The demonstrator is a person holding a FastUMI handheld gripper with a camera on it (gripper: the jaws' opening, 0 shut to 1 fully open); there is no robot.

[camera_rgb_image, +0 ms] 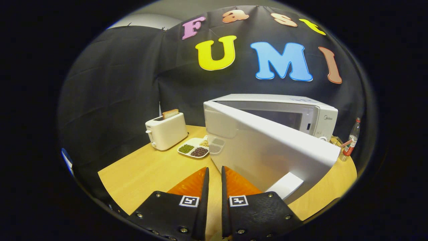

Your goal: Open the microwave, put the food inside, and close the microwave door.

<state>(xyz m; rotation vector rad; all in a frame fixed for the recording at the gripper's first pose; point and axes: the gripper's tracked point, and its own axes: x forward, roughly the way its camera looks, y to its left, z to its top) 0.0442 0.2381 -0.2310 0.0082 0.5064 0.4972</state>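
The gripper [215, 172] hovers low over the wooden table [147, 170] with its two fingers drawn almost together, only a thin slit left between them and nothing caught in that slit. The tips sit right at the lower edge of the microwave door [267, 147]; whether the right-hand finger actually touches the door I cannot tell, but it is at least just beside it. So the gripper is clenched on nothing.

The door is swung out from the microwave [294, 113], standing partly open at an angle across the table and reaching toward the fingers, its hinged side on the left and its free edge out to the right. A white flat piece [286, 185] shows just under the door's lower edge, near the right finger.

Beyond the fingers and left of the door lies a white divided tray [195, 147] holding the food, small heaps of green, dark and pale beans in separate compartments. Just behind it stands a white toaster [166, 131] with a slice of bread [170, 113] sticking up from a slot. To the right of the microwave stands a clear bottle [351, 140] with a red label.
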